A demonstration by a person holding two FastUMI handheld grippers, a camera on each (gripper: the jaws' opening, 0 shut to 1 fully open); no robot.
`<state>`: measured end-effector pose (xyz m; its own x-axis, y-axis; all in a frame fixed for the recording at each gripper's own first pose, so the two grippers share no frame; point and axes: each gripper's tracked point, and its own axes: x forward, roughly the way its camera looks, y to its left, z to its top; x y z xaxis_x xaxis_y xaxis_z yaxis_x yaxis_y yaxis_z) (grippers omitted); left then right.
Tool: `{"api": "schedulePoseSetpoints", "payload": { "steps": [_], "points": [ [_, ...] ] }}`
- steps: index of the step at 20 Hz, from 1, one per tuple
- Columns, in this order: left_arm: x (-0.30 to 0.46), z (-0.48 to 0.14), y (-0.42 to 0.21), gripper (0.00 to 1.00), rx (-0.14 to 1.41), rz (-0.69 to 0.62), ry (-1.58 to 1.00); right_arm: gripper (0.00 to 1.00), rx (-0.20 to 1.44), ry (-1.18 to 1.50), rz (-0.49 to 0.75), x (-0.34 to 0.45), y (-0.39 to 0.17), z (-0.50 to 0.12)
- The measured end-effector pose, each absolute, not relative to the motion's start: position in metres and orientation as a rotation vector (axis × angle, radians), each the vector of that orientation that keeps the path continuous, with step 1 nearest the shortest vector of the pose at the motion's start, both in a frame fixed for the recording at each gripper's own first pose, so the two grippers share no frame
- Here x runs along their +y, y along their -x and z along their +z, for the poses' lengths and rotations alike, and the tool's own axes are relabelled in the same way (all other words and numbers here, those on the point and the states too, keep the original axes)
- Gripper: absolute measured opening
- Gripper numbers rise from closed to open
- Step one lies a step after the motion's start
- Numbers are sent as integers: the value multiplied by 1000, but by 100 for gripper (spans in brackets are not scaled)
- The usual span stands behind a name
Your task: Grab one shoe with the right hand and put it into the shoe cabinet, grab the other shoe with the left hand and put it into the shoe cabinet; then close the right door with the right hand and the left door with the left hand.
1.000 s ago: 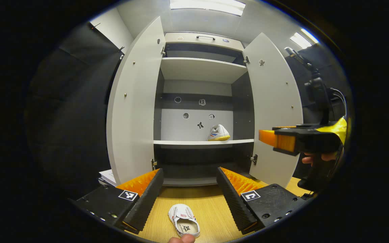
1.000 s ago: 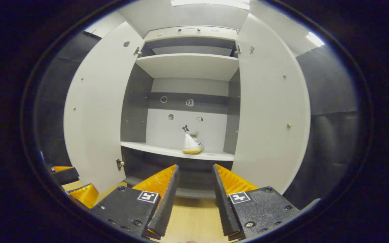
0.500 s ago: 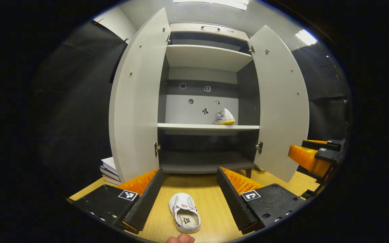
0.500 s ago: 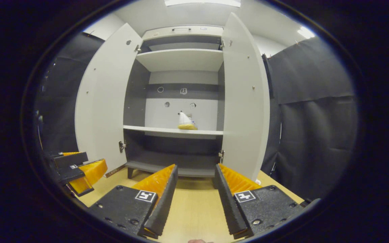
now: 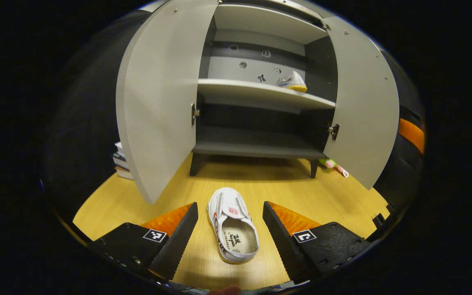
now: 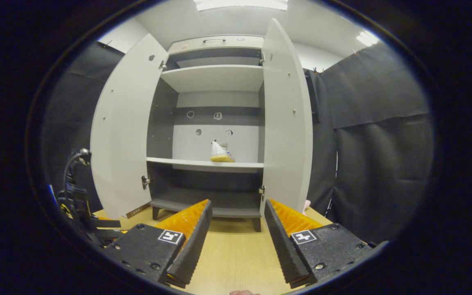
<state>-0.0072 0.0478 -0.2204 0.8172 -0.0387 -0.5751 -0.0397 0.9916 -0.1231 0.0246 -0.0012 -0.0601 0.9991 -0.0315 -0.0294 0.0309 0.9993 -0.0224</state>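
A white shoe [image 5: 232, 225] lies on the wooden floor [image 5: 260, 184], toe toward the cabinet, between the spread fingers of my left gripper [image 5: 230, 203], which is open and not touching it. The second shoe [image 5: 292, 82], white with a yellow sole, stands on the cabinet's middle shelf [image 5: 256, 92] at the right. Both grey doors hang open: the left door [image 5: 158, 90] and the right door [image 5: 367, 106]. In the right gripper view, my right gripper [image 6: 238, 201] is open and holds nothing, facing the cabinet from a distance, with the shelved shoe [image 6: 219, 152] straight ahead.
A stack of books [image 5: 118, 160] sits on the floor behind the left door. A small pink and green toy [image 5: 335, 166] lies by the cabinet's right leg. Black cloth walls flank the cabinet. The bottom shelf [image 5: 256, 143] is bare.
My left gripper has tipped downward and come lower over the floor shoe, which now lies between its fingers. My right gripper has drawn back from the cabinet and shifted right.
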Motion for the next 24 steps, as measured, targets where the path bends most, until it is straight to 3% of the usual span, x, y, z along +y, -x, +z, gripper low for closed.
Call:
{"api": "schedulePoseSetpoints", "payload": {
  "steps": [9, 20, 23, 24],
  "points": [
    [78, -313, 2, 96, 816, 63, 107, 82, 97, 23, 3, 2, -30, -81],
    [84, -336, -54, 93, 773, 51, 116, 82, 159, 19, -19, -9, -39, -96],
    [75, -336, -58, 75, 756, 34, 126, 82, 174, 25, -19, -10, -41, -101],
    [72, -335, -57, 62, 748, 39, 124, 82, 180, 27, -18, -10, -42, -102]
  ]
}}
